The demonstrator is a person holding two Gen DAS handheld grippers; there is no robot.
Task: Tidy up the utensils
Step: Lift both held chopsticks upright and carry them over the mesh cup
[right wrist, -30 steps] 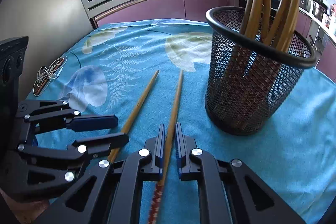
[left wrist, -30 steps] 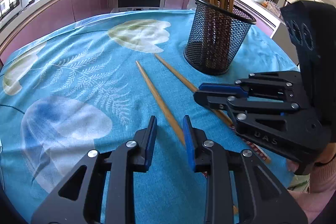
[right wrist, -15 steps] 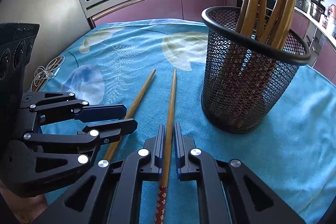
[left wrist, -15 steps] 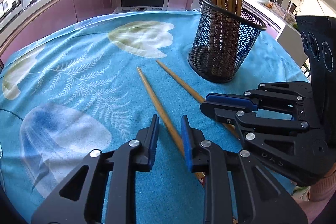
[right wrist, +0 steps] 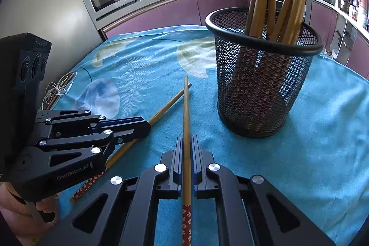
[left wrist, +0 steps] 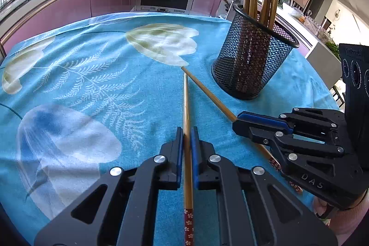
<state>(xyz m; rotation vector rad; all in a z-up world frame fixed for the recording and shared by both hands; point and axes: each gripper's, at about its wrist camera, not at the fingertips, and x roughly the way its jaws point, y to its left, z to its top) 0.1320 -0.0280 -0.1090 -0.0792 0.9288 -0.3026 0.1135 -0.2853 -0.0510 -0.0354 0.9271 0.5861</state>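
1. Wooden chopsticks are your job here: 2 loose ones on a desk draped in a blue floral cloth, each already gripped.
2. Your left tool has just been closing and is now clenched on the left chopstick, which runs straight ahead between its blue pads.
3. Your right tool is clamped on the right chopstick in the same way.
4. Their far tips meet or cross; contact is unclear.
5. A black mesh holder stands upright near the tips, on your right, with several chopsticks in it.
6. Lift each stick clear of the other first.
7. Swing the patterned red end downward and lower it inside the rim, so you do not tip the holder.
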